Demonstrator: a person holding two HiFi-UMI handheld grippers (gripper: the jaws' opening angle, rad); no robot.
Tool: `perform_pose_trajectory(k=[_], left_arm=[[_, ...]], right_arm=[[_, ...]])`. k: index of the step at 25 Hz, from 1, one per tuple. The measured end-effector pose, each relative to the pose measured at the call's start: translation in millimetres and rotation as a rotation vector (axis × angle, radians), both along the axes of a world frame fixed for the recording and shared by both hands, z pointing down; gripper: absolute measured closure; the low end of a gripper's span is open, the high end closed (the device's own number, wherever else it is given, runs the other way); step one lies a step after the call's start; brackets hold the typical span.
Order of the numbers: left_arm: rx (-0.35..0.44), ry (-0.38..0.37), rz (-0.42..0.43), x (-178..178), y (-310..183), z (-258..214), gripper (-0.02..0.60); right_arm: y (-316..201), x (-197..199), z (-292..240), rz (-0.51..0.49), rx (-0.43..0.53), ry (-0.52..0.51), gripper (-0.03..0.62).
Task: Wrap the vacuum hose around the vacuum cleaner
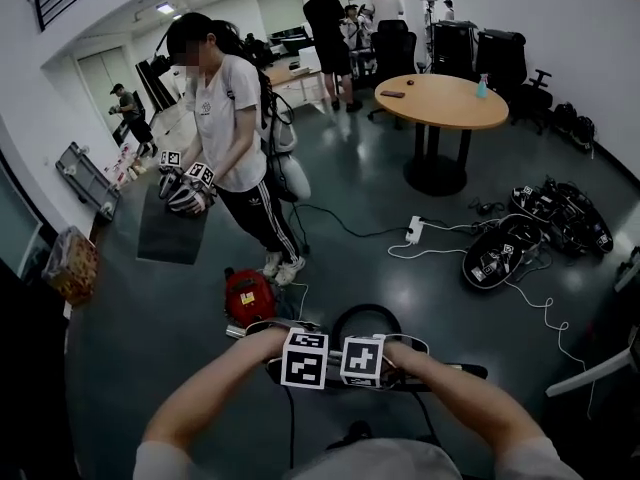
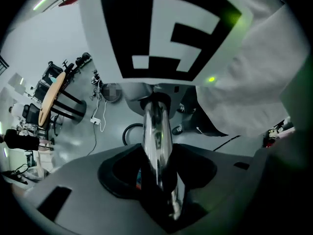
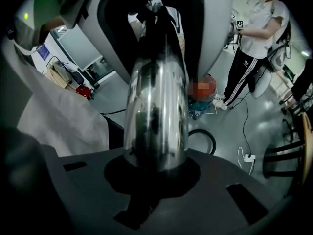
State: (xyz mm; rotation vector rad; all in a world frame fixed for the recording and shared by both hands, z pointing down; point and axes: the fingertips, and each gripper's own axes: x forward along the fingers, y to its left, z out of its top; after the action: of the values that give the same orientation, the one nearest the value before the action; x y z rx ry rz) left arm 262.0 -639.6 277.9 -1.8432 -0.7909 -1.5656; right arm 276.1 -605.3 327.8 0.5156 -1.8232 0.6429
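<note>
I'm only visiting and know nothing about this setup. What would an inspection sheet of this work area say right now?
Surface: dark glossy floor; the work happens on it.
Job's things: red vacuum cleaner on the floor; black hose looped just to its right; shiny metal tube held in front of the person.
Clutter: black gear cases on the floor at right.
Grippers: right gripper clamped on the metal tube; left gripper has its jaws apart around the tube, apparently not clamped.
Cables: white power strip and black cable lying across the floor.
Surroundings: round wooden table; second person carrying a dark panel; people at the back.
</note>
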Motion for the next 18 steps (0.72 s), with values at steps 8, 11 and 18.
perform_pose_trajectory(k=[8,11,18], left_arm=[[-0.123,-0.015,-0.056,-18,-3,34,0.425],[-0.112,-0.008,-0.080,-14,-5,48,0.425],[-0.126,-0.007,-0.263,12,-6,78,0.425]], right_arm=[[3,-11,26,-0.040,-0.116,0.047,0.547],[1,-6,40,-0.064,-0.122,0.037,0.546],[-24,38,54,-0.174,0.107,0.139,0.496]])
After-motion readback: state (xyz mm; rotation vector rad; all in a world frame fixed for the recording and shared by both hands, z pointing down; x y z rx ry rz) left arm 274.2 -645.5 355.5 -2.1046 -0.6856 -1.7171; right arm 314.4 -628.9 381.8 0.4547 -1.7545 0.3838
